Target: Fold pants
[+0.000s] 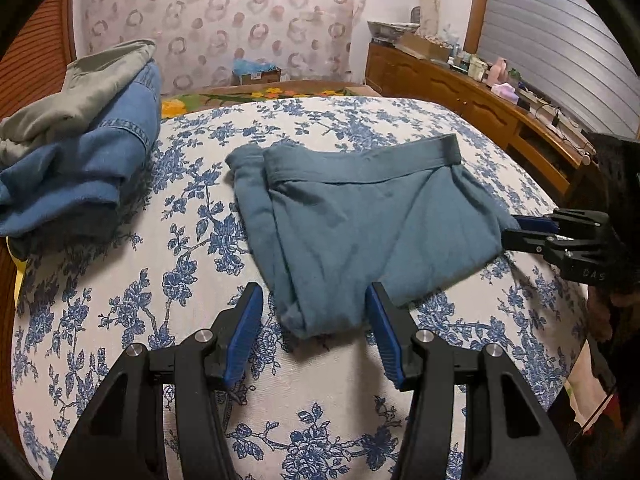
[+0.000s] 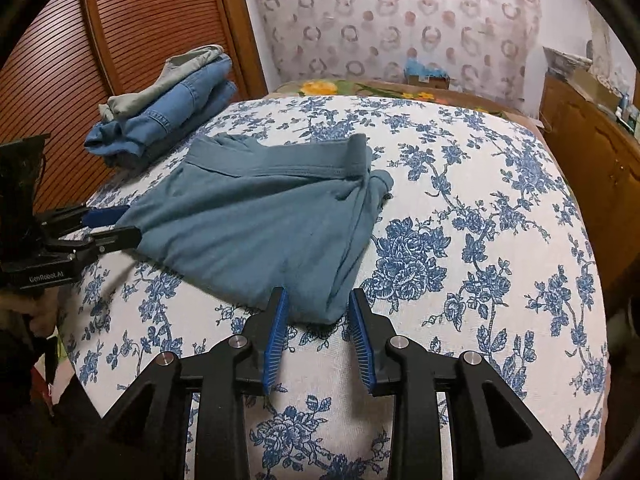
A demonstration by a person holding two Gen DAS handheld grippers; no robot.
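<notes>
Teal-grey pants (image 1: 360,220) lie folded on the floral bedspread, waistband at the far side. My left gripper (image 1: 314,304) is open, its blue pads either side of the near left corner of the pants. In the right wrist view the same pants (image 2: 260,224) show, and my right gripper (image 2: 318,308) is open with its pads straddling the near right corner. The right gripper also shows in the left wrist view (image 1: 520,230) at the pants' right edge. The left gripper shows in the right wrist view (image 2: 120,224) at the pants' left corner.
A stack of folded clothes, blue denim under grey (image 1: 80,148), sits at the bed's far left (image 2: 160,112). A wooden dresser (image 1: 460,88) with clutter runs along the right. A slatted wooden door (image 2: 80,60) stands at the left.
</notes>
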